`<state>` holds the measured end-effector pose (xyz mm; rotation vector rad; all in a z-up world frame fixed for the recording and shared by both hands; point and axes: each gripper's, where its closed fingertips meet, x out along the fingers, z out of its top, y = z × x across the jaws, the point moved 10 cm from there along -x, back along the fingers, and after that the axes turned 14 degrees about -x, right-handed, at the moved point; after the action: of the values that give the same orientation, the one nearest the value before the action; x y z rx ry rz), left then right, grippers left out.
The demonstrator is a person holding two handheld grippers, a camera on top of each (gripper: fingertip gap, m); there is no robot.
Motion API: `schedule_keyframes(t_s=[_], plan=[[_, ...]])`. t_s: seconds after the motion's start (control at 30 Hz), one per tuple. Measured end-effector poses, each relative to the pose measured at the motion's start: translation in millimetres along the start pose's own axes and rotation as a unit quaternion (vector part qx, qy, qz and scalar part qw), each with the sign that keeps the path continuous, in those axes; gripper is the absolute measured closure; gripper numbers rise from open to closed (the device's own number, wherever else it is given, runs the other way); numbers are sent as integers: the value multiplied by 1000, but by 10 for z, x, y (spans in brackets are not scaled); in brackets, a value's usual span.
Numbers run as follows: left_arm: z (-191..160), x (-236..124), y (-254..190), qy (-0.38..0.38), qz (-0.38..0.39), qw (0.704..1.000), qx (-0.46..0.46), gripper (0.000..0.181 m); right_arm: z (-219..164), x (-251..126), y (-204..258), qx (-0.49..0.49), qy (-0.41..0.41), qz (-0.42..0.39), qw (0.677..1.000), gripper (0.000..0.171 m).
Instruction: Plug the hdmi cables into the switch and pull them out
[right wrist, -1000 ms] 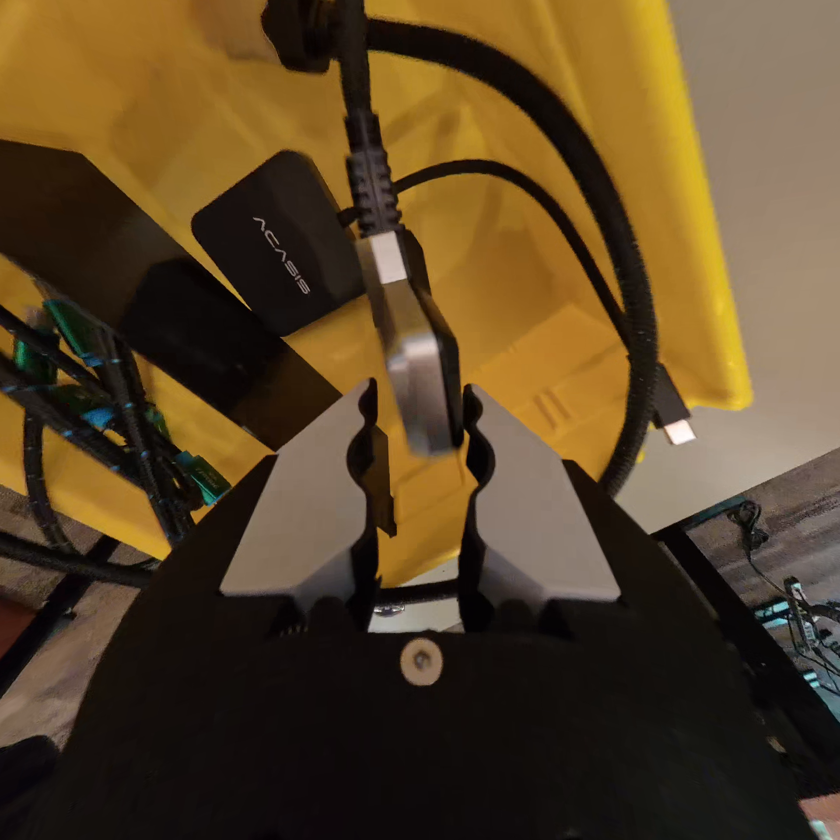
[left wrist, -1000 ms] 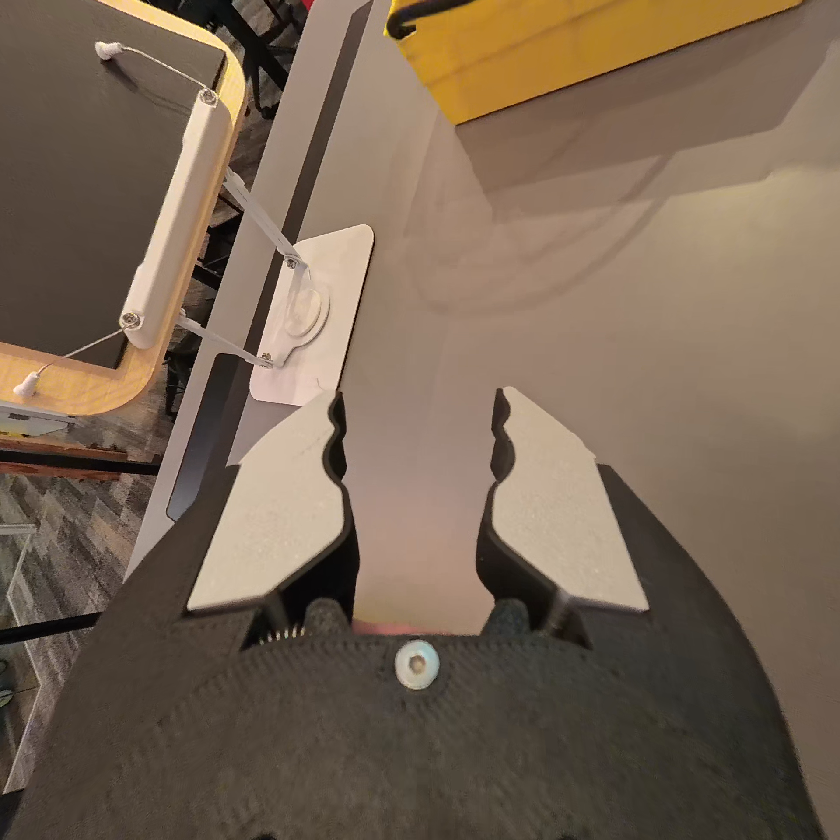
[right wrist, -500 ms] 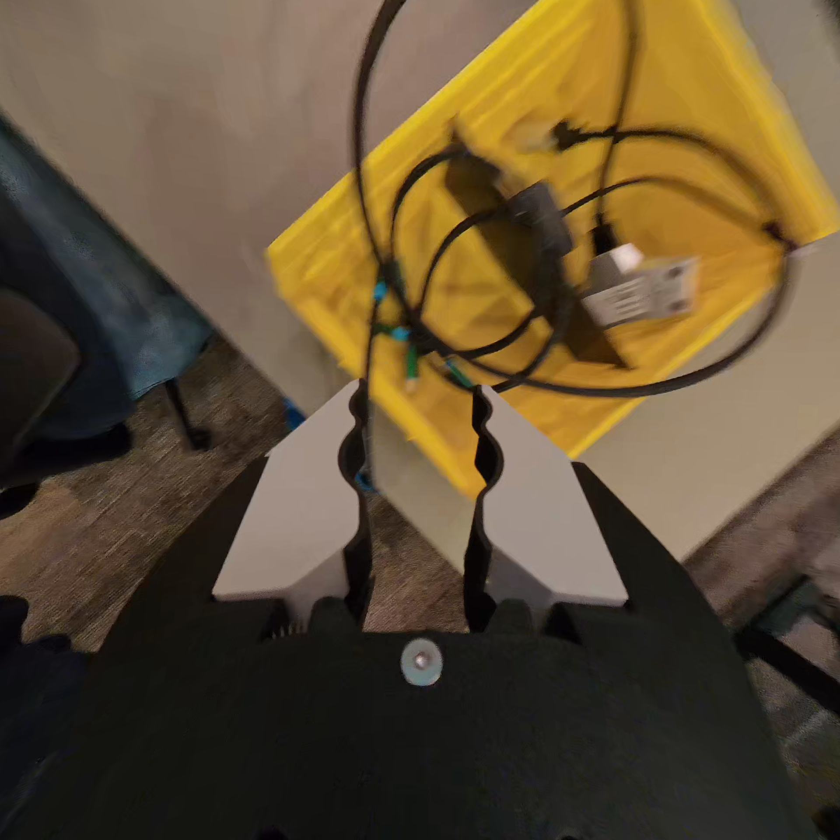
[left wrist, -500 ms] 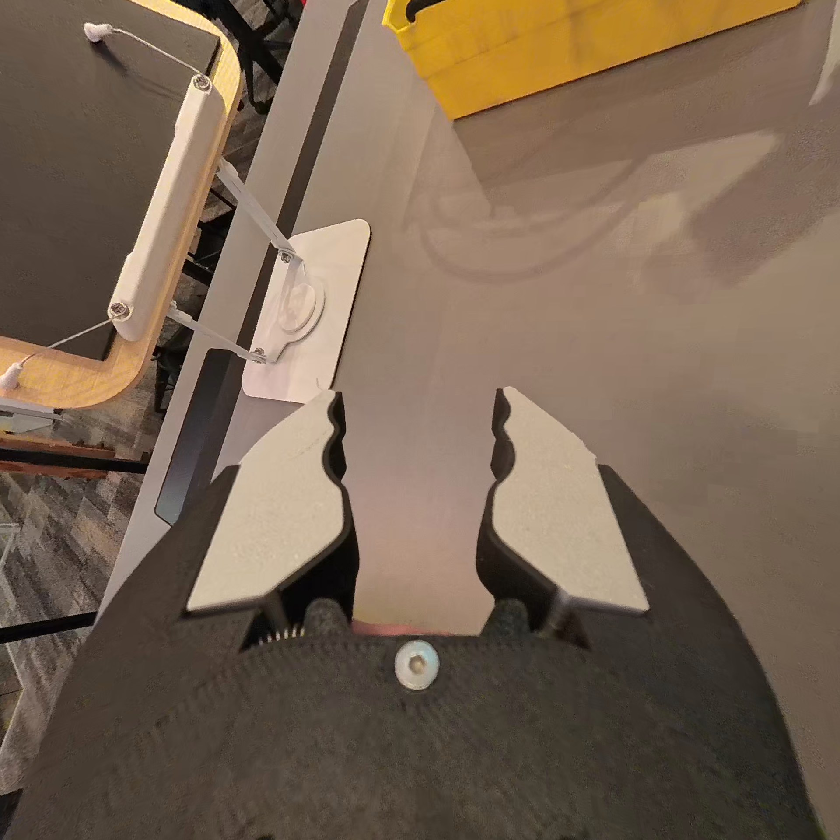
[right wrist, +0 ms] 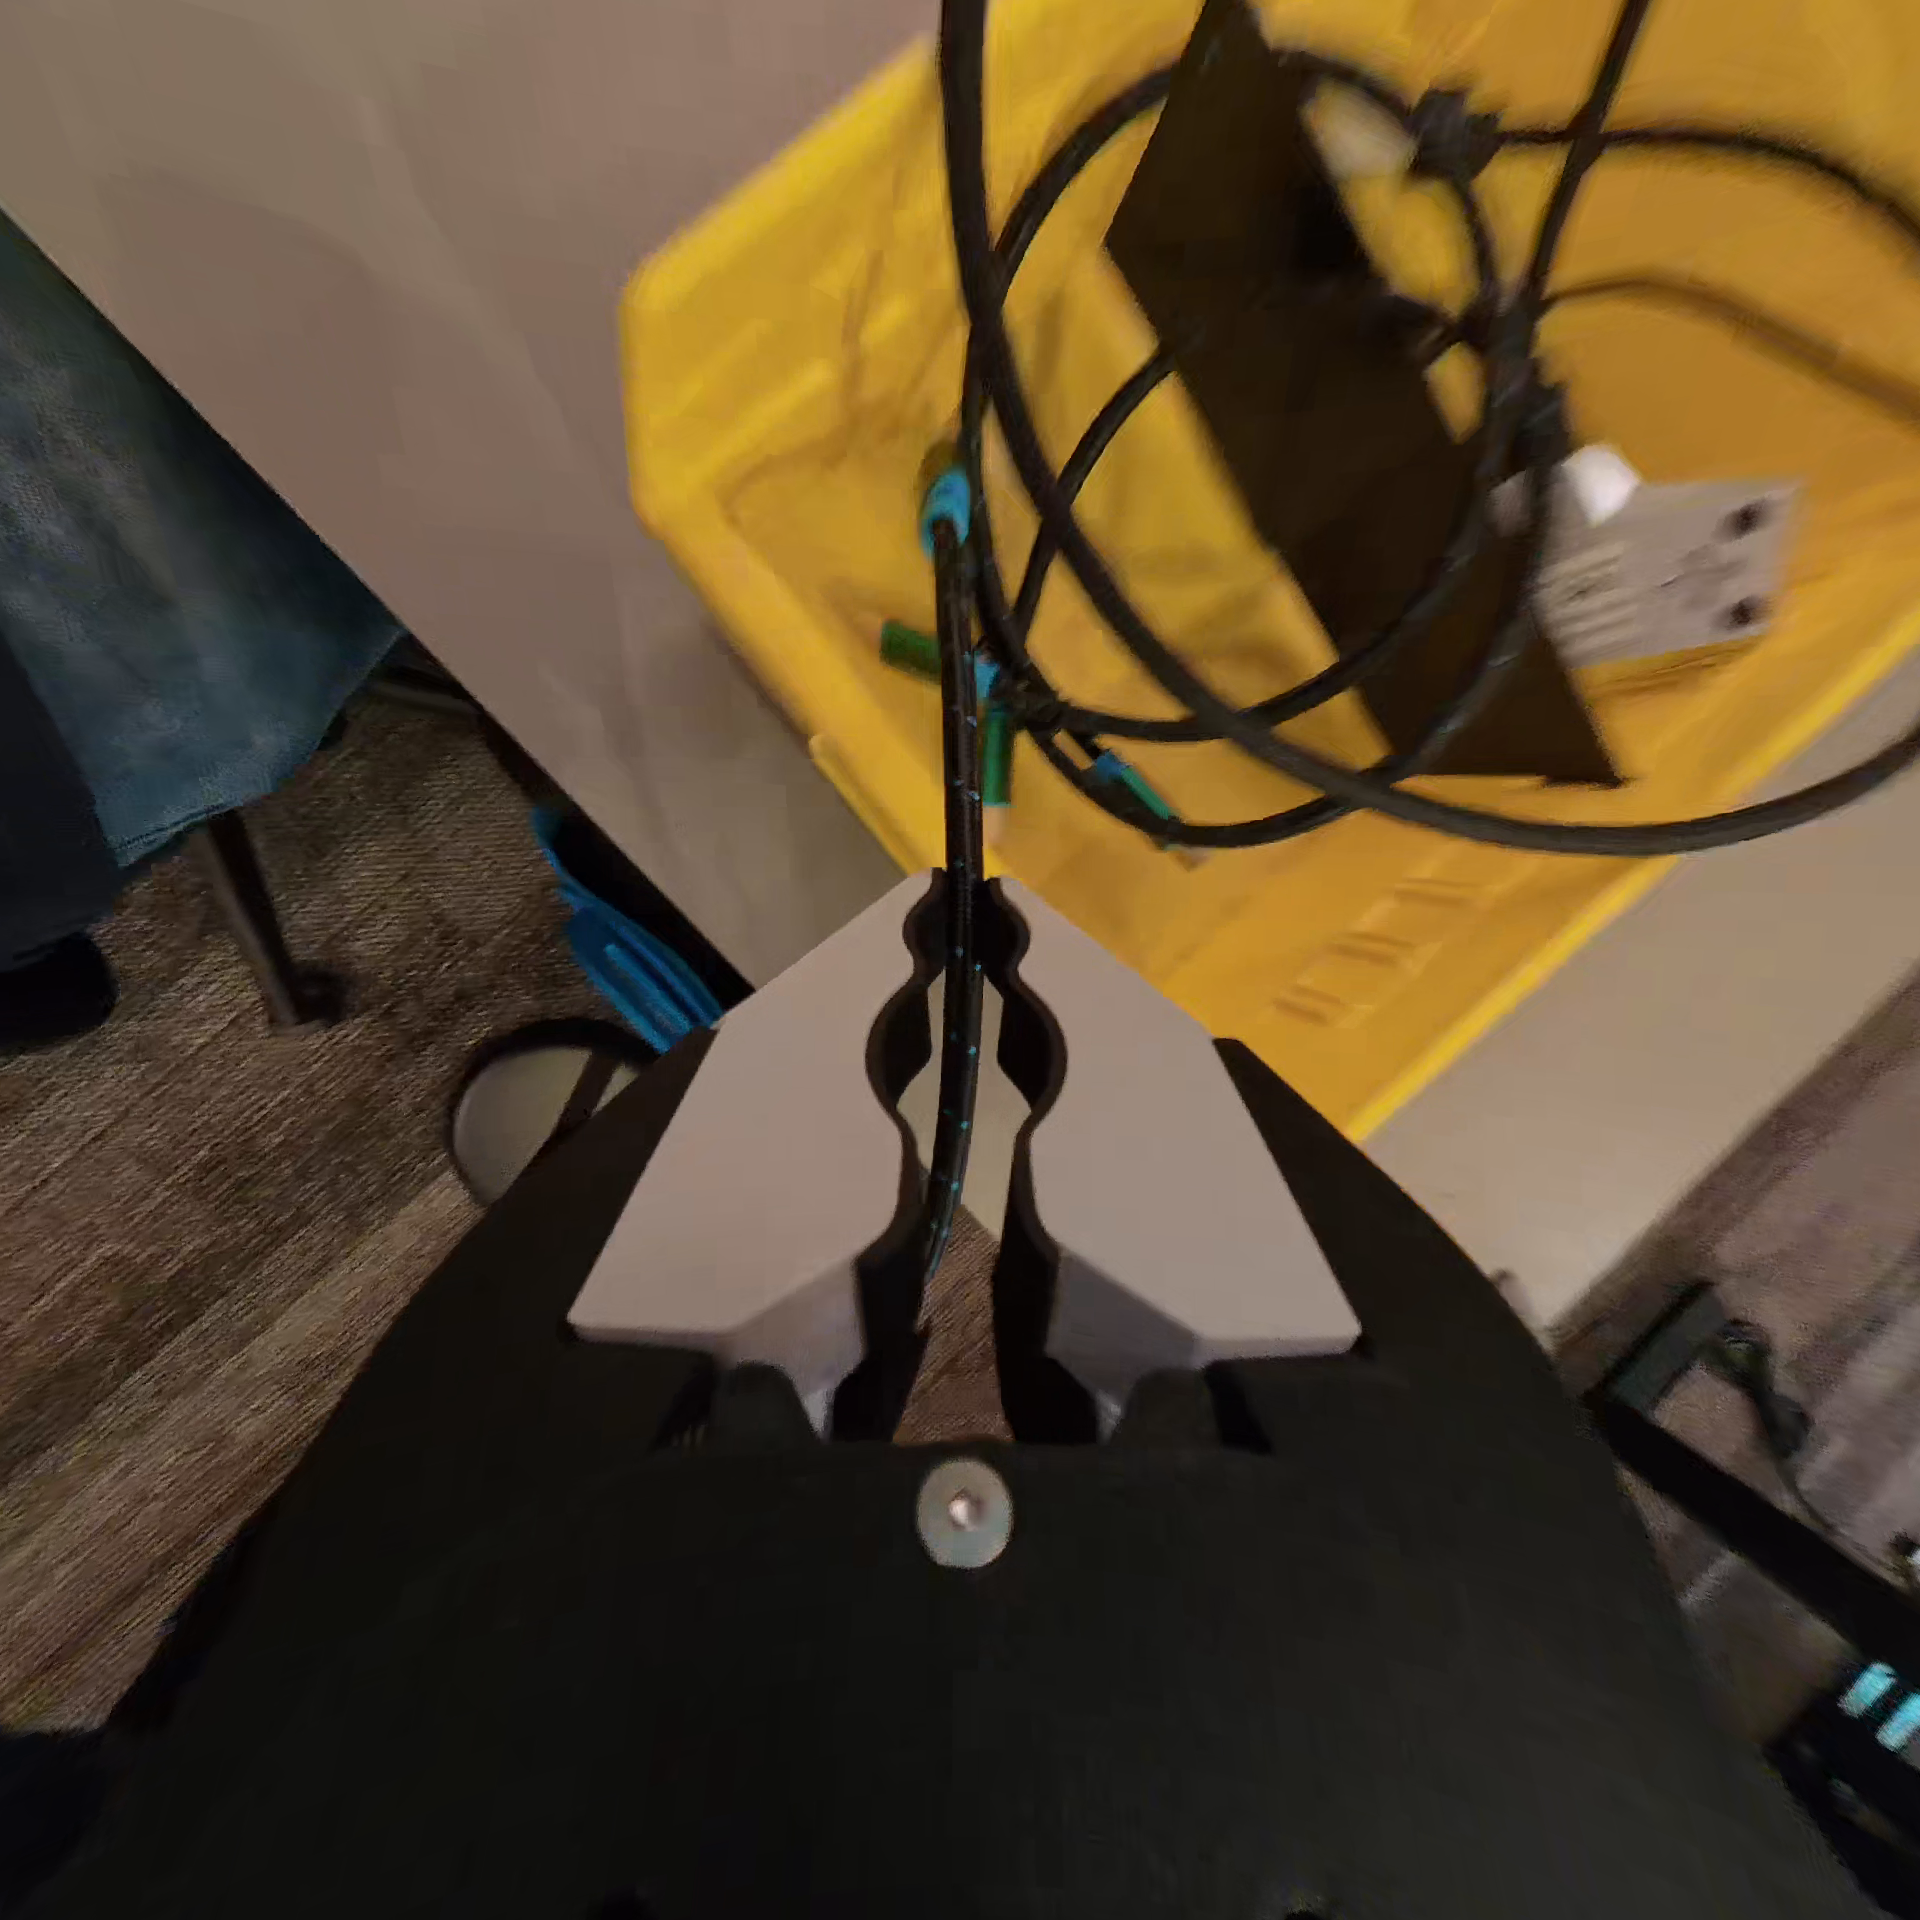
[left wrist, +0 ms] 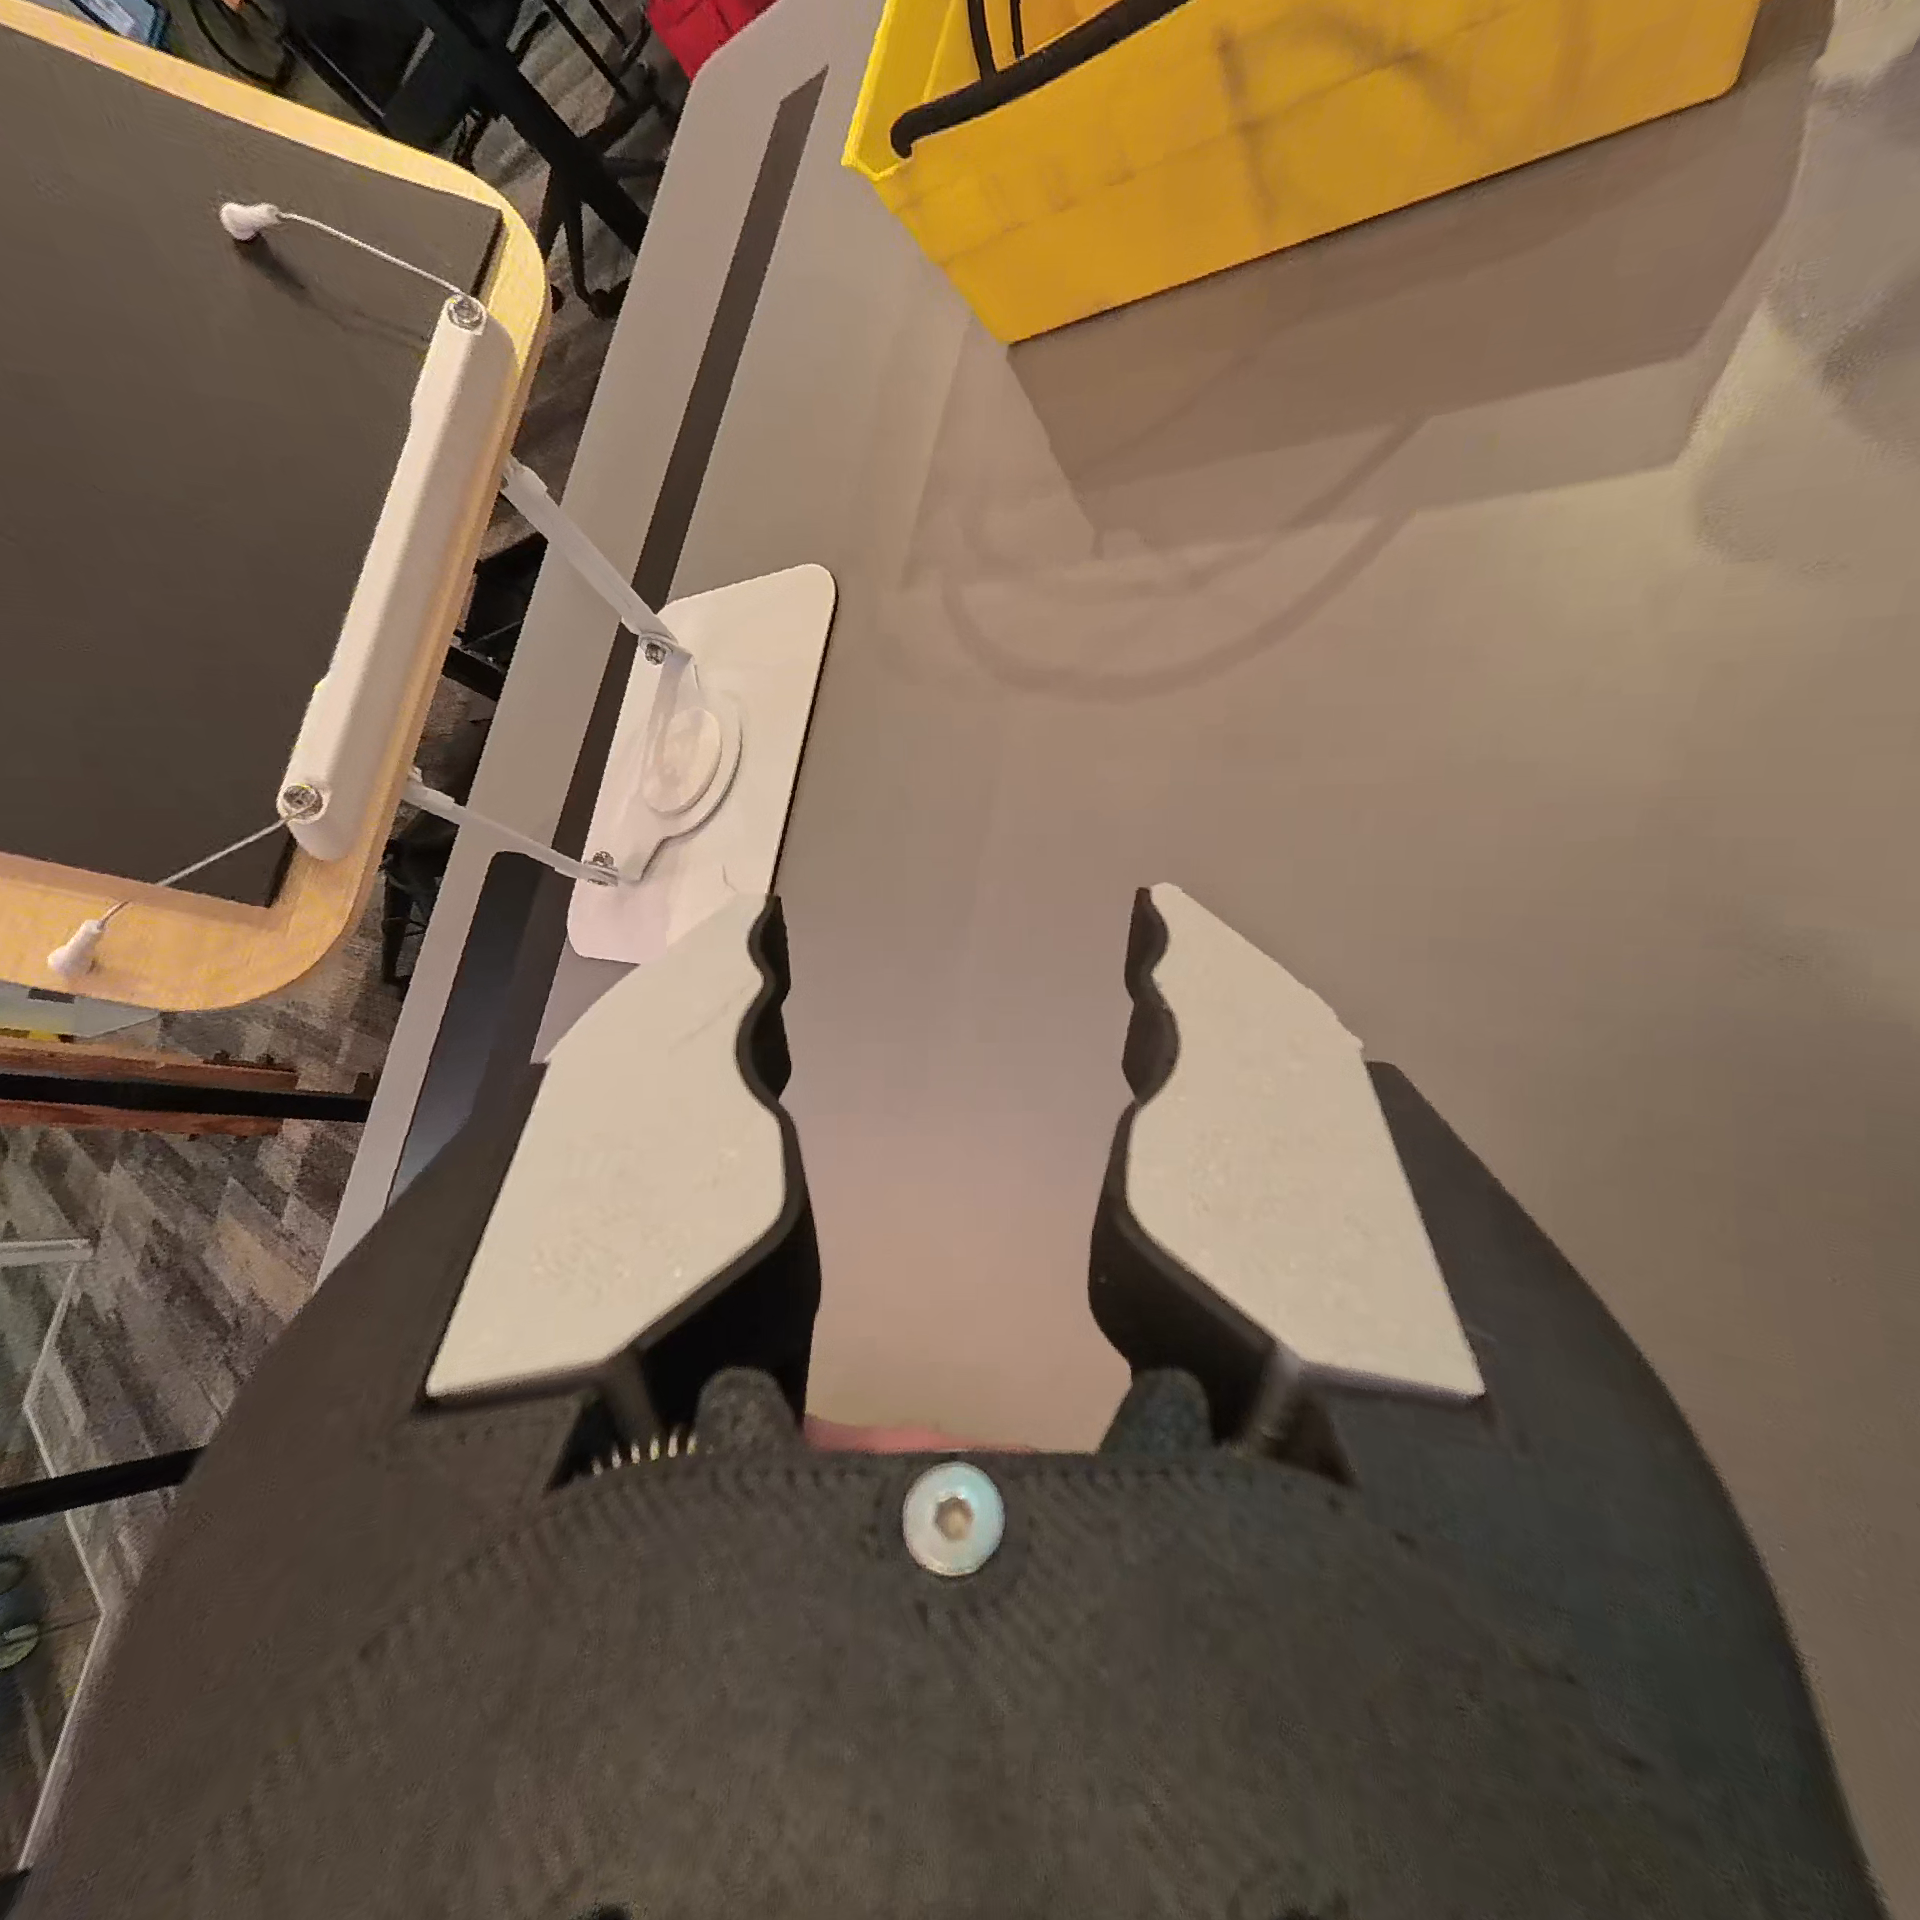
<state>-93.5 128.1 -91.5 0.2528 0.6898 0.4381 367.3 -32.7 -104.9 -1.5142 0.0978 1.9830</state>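
The left tongs [left wrist: 956, 935] stand wide apart and hold nothing; only bare grey worktop [left wrist: 1351, 831] shows between the two fingers. At the upper right of that view sits a yellow bin [left wrist: 1299, 156] with a black cable over its rim. A white stand base [left wrist: 727, 748] lies just beyond the left fingertip, near the worktop's edge.

The right tongs [right wrist: 964, 883] are nearly closed, pinching a black braided cable with blue flecks [right wrist: 961, 748] that runs up from between the fingers toward the top of the frame. Beyond it, in the upper right of the right wrist view, the yellow bin holds looped black cables [right wrist: 1351, 665], a silver-grey switch box [right wrist: 1652, 571] and a long black block [right wrist: 1340, 416]. This view is motion-blurred, so plug details cannot be told.
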Motion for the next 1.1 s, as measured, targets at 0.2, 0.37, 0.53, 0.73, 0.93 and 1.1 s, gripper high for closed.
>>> schedule_keyframes(t_s=[0.2,0.37,0.53,0.73,0.93,1.1], plan=[[-23,22,-30,8,-1,1000,8,119,283,-511,-395,-65,23,-71,995,169],[-32,-6,18,1,1,1000,-2,119,504,-535,-674,-134,64,-78,986,169],[-45,9,15,6,1,1000,0,119,711,-787,-1005,-166,83,-132,974,169],[-65,18,26,6,-1,1000,-3,119,869,-978,-1261,-155,43,-188,969,169],[-113,5,61,6,-1,1000,-10,119,522,-527,-959,-70,27,-215,974,169],[-126,32,51,9,-3,1000,-9,119,92,-259,-670,42,-70,-289,954,168]])
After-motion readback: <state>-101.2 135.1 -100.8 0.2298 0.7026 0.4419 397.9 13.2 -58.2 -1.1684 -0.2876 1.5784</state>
